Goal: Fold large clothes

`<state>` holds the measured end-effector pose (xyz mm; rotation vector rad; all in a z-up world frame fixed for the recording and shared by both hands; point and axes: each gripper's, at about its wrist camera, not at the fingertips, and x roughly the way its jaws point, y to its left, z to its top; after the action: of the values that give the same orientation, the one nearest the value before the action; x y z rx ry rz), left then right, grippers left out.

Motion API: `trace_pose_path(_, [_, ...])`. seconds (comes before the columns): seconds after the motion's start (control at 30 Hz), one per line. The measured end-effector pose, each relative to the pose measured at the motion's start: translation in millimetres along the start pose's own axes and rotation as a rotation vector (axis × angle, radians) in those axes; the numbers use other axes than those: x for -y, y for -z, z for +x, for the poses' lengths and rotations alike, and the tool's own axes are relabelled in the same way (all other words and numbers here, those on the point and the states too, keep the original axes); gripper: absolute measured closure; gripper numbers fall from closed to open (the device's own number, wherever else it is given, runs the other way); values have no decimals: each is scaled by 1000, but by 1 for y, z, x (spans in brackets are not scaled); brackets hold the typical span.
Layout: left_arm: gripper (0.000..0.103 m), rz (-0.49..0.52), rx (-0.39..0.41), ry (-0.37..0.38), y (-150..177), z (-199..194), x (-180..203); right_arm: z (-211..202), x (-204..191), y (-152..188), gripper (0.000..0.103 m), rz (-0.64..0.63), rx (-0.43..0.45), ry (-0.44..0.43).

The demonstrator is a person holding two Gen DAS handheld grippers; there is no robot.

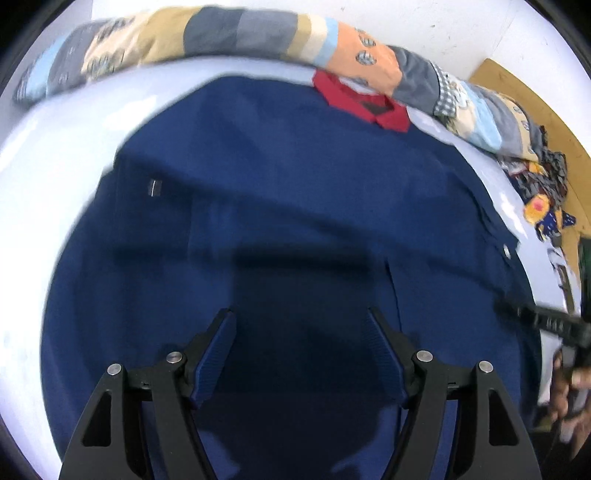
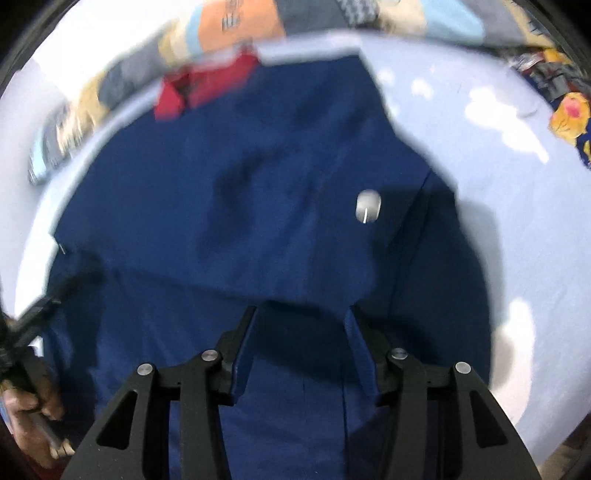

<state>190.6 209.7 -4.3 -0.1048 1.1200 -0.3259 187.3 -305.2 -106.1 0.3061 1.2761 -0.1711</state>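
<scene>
Pale blue sheet (image 1: 55, 155): covers the bed.
Navy garment (image 1: 280, 206), red collar (image 1: 364, 101) at the far end: spread flat on the sheet, under both grippers.
Patchwork quilt (image 1: 229, 33): bunched along the far edge.
Patterned clothes (image 1: 543, 192): heaped far right.
Left gripper (image 1: 302, 354): jaws wide apart, nothing between them.
Right gripper (image 2: 301, 350): jaws partly apart over the navy cloth; grip cannot be told.

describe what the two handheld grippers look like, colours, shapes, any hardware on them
The left gripper and right gripper match: matte black linkage arms with triangular cut-outs, round silver pivot pins at the joints, and two flat black fingers faced with ribbed dark-blue pads. No cables or markings show. The hands at the frame edges are too blurred to show sleeves.
</scene>
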Motion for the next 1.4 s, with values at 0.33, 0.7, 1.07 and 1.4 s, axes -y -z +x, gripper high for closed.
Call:
trace_pose_path(0.33, [32, -48, -1, 15, 77, -45, -30, -22, -17, 75, 53, -74, 53, -41])
trace_pose_path(0.7, [32, 97, 30, -8, 125, -82, -24, -39, -13, 168, 49, -160, 115, 18])
trace_pose_path(1.07, [31, -362, 121, 117, 157, -162, -158, -72, -9, 194, 49, -80, 188, -133])
trace_pose_path(1.4, [55, -409, -20, 243, 145, -111, -166, -88, 4, 186, 49, 3, 277, -173])
